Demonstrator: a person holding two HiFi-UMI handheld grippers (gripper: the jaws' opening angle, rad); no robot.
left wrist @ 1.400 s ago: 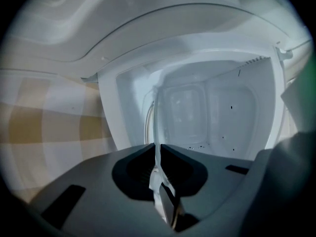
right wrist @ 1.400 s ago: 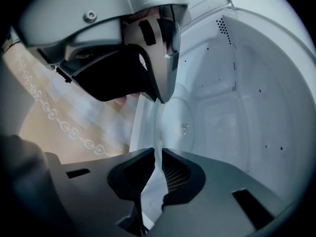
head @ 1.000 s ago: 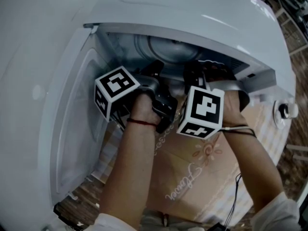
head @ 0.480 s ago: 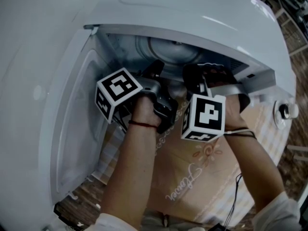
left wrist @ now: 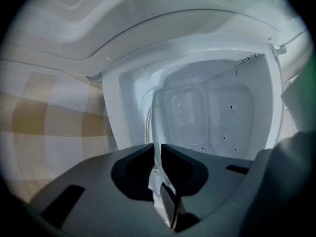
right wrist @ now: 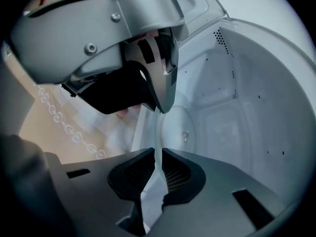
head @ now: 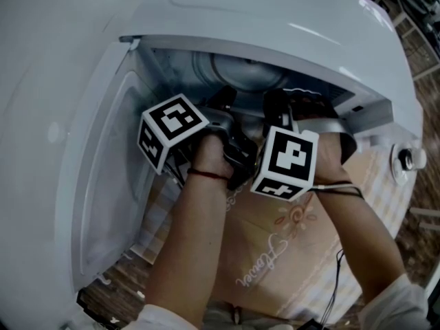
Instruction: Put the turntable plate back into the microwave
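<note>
The clear glass turntable plate is inside the open microwave cavity, held by its near rim. In the left gripper view the rim shows edge-on, rising between the jaws of my left gripper. Those jaws have just been opening slightly, and their tips still press the glass. My right gripper is shut on the same rim, with the plate's disc beyond it. The left gripper grips the rim just ahead of it. In the head view both grippers, left and right, reach into the cavity mouth side by side.
The white microwave fills the view, its door swung open at the left. Its control knob is at the right. Below lies a beige patterned tablecloth. The cavity's walls stand close around both grippers.
The left gripper has rolled a little, its marker cube tipping slightly. The right gripper's cube wavered and came back. The plate stays in the cavity mouth.
</note>
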